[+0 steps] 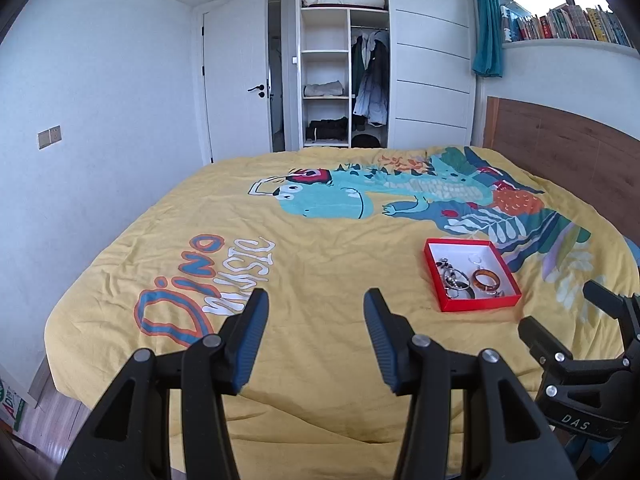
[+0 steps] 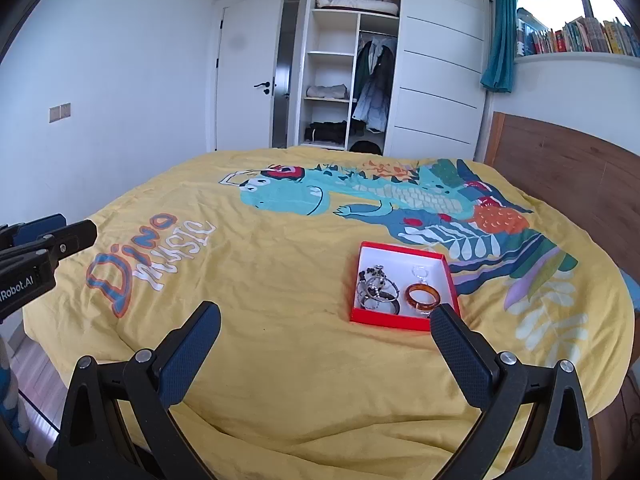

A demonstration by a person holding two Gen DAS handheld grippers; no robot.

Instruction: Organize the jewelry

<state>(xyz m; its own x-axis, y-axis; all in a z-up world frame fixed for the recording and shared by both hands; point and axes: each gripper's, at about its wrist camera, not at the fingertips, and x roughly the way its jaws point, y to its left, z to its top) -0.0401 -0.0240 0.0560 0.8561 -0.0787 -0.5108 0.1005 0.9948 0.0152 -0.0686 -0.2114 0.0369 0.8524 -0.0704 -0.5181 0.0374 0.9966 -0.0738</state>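
A red box point(image 1: 480, 305) with a white inside lies on the yellow bedspread, right of centre; it also shows in the right wrist view point(image 2: 390, 322). In it lie an amber bangle point(image 2: 423, 295), a heap of silver and dark bracelets point(image 2: 377, 286) and a small clear ring point(image 2: 420, 270). The bangle point(image 1: 486, 280) and the heap point(image 1: 454, 276) show in the left wrist view too. My left gripper point(image 1: 316, 312) is open and empty above the bed, left of the box. My right gripper point(image 2: 326, 322) is open and empty, its right finger point(image 2: 460, 344) just in front of the box.
The yellow dinosaur bedspread point(image 1: 280, 216) covers the whole bed. A wooden headboard point(image 2: 560, 164) stands at the right. An open wardrobe point(image 2: 352, 56) and a door point(image 2: 248, 76) stand beyond the bed. The floor point(image 1: 60, 412) shows at the bed's left edge.
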